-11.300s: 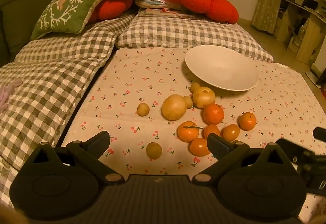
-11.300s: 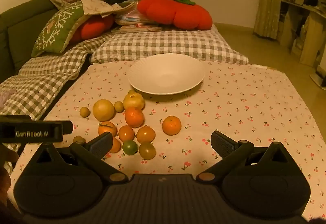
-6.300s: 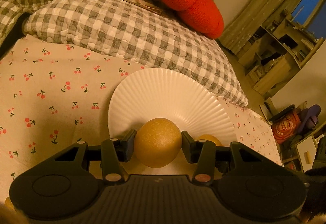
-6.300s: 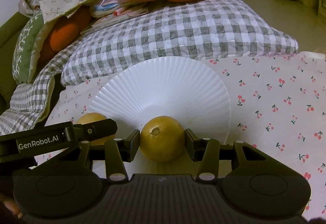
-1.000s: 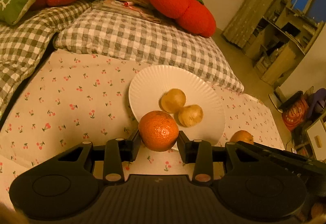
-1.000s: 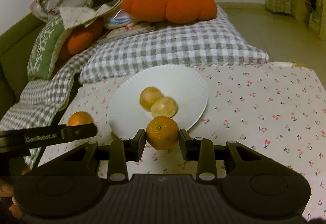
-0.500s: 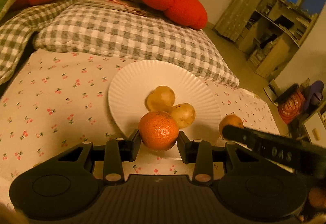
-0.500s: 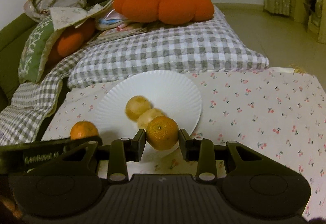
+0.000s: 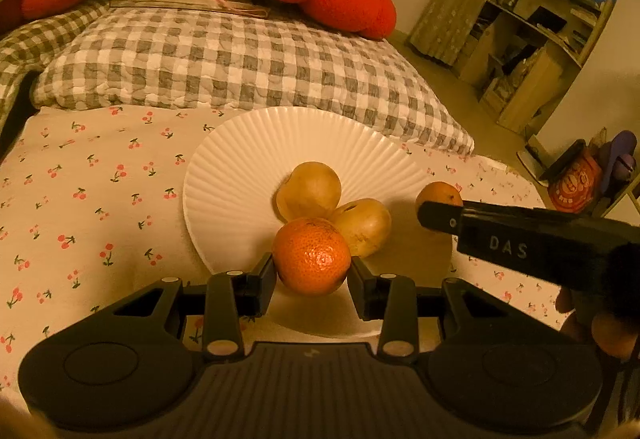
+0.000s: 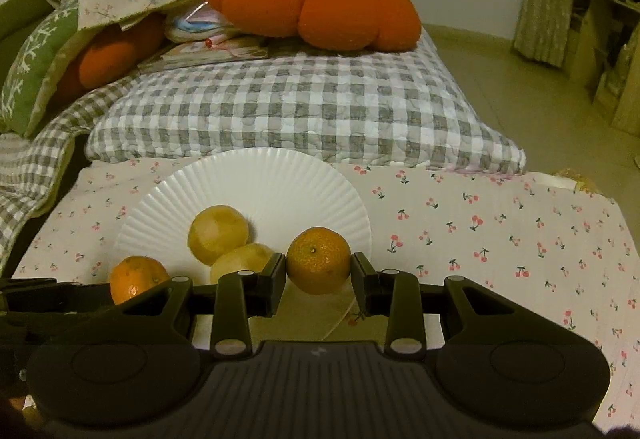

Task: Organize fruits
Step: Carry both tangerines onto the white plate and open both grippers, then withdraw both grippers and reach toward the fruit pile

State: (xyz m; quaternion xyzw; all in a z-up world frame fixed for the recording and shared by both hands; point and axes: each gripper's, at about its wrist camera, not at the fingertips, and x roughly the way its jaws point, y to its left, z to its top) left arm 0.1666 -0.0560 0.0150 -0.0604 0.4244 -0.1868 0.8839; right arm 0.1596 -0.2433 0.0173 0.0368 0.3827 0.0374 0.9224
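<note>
— Both tongs have come closer in over the white plate since a second ago, and the two yellow fruits on it now look larger in both views.

— What do they carry?

— The left tongs are clamped on an orange mandarin, pads pressed to both its sides, held over the plate's near rim just in front of the yellow fruits. The right tongs pinch a second mandarin in the same way, above the plate's right edge.

— And the plate itself?

— It sits on the cherry-print cloth, against a grey checked cushion. From the left wrist view, the right tongs' black body crosses on the right with its mandarin at the tip.
</note>
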